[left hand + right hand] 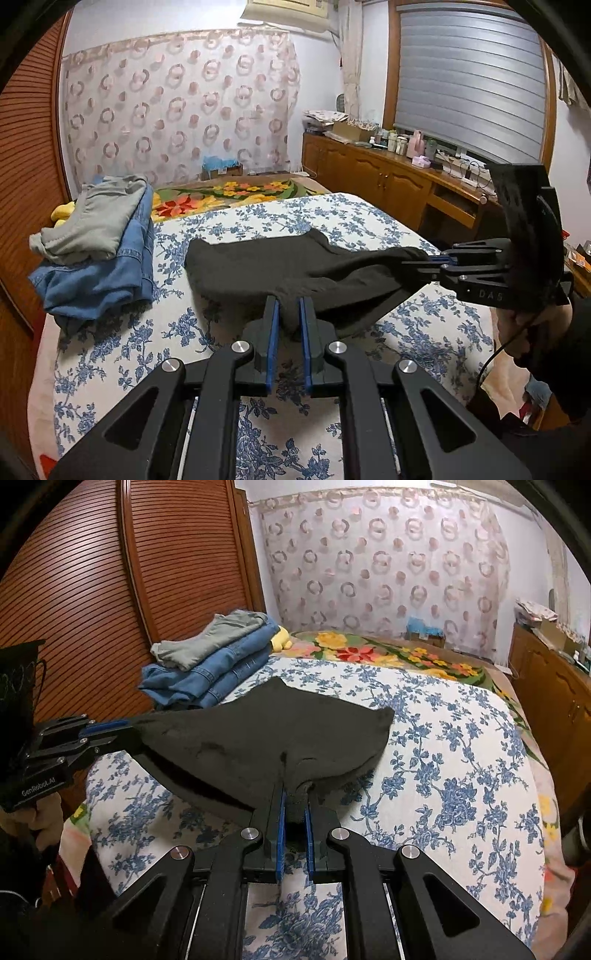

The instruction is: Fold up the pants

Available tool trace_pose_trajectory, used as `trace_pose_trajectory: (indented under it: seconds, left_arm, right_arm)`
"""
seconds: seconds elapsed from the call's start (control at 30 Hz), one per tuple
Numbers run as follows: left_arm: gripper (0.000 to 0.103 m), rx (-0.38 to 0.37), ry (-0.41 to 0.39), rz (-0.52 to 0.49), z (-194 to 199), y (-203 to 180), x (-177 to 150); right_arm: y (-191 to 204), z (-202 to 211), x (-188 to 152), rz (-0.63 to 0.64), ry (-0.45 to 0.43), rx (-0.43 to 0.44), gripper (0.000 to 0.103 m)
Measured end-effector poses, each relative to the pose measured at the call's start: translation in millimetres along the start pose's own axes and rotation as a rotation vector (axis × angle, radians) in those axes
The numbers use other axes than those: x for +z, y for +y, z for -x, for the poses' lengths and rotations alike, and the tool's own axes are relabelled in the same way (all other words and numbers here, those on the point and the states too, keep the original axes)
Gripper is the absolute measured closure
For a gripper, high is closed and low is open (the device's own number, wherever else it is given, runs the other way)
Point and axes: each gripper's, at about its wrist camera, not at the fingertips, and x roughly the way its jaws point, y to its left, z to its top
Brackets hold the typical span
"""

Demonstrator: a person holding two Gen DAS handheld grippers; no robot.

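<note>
left gripper [288, 306] jaws nearly closed pinching dark pants [280, 266], right gripper [294, 797] same, both angled downward, hand [532, 325] gripping right handle

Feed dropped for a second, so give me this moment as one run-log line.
task: fold pants | left gripper: shut on black pants | right gripper: shut on black pants | near edge lifted off bed | folded stack beside

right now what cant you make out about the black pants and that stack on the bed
- Black pants: waistband and legs indistinguishable in both views, dark fabric shows no detail.
- Pinched edges: hidden between the left gripper and right gripper pads.
- Yellow item: mostly hidden behind the folded jeans.
</note>
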Motion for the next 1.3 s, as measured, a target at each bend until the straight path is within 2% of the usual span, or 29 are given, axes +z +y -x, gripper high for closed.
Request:
trace_pose_trajectory:
  seconds: [0.33,0.83,1.3]
  left_arm:
    - [0.091,-0.011,-0.009,-0.008,8.7,-5.3,0.8]
    - [0.091,-0.039,0.031,-0.021,23.9,-20.8,-19.0]
    - [0.091,-0.065,0.006,-0.039,40.8,-30.9,-13.4]
  right_arm:
    - [-0.6,18.0,-4.6,0.0,-0.021,0.004,0.095]
    - [7.6,38.1,-26.3,-0.029,-0.025,0.015,0.095]
    - [10.6,61.5,-33.5,-0.024,-0.056,0.017,0.095]
